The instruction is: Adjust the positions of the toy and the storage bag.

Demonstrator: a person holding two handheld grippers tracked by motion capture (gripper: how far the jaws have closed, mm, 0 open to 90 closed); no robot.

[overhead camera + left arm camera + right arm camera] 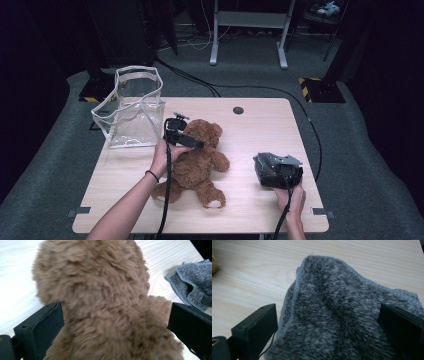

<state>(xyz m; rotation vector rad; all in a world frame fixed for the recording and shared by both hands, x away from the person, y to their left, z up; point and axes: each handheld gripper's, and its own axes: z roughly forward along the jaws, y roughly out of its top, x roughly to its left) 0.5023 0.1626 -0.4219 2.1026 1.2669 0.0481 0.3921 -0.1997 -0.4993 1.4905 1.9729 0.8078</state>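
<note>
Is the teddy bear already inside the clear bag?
No: in the high view the teddy bear lies on the table, beside the clear bag standing at its back-left corner.

Light wooden table (260, 125): brown teddy bear (200, 162) laid near middle, clear plastic bag (131, 107) stood at far-left corner, grey knitted cloth (272, 170), possibly hat, at right.

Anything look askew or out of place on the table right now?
Only the clear bag: it leans, its mouth sagging out of square. The teddy bear lies flat and the grey cloth sits bunched, both intact.
</note>
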